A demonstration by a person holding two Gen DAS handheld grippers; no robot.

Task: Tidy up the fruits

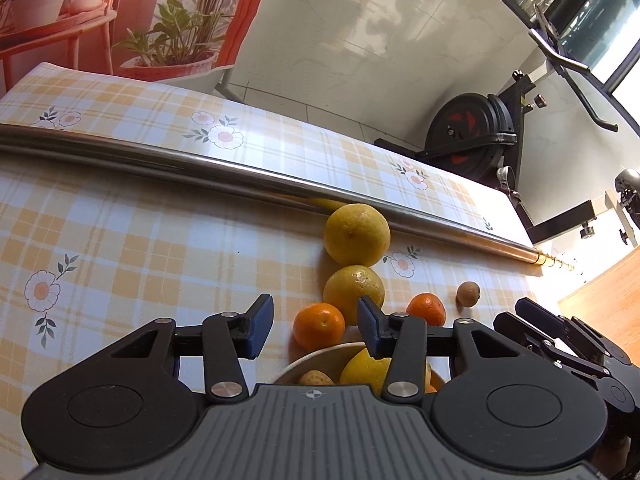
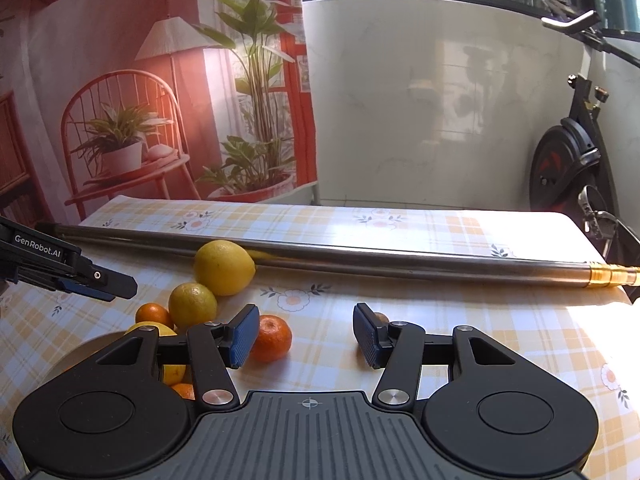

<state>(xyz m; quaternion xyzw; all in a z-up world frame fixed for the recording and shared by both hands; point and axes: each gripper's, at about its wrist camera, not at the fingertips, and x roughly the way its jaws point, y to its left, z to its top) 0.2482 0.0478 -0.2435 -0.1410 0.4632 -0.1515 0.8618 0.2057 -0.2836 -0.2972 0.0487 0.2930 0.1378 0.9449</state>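
So far, some fruit already sits in the bowl [image 1: 320, 354] near the table's [image 1: 140, 240] front edge, so the gathering step looks half done. Going left to right: the left gripper [image 1: 314, 326] hovers over the bowl, fingers wide and empty. Beyond it lie a small orange [image 1: 319, 326], two lemons [image 1: 356, 234], another orange [image 2: 272, 338] and a brown fruit [image 1: 468, 293]. The right gripper [image 2: 306, 336] is spread wide, empty, and probably needs to close on that second orange.

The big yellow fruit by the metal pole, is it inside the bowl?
No, the yellow fruit sits on the tablecloth against the pole, well beyond the bowl.
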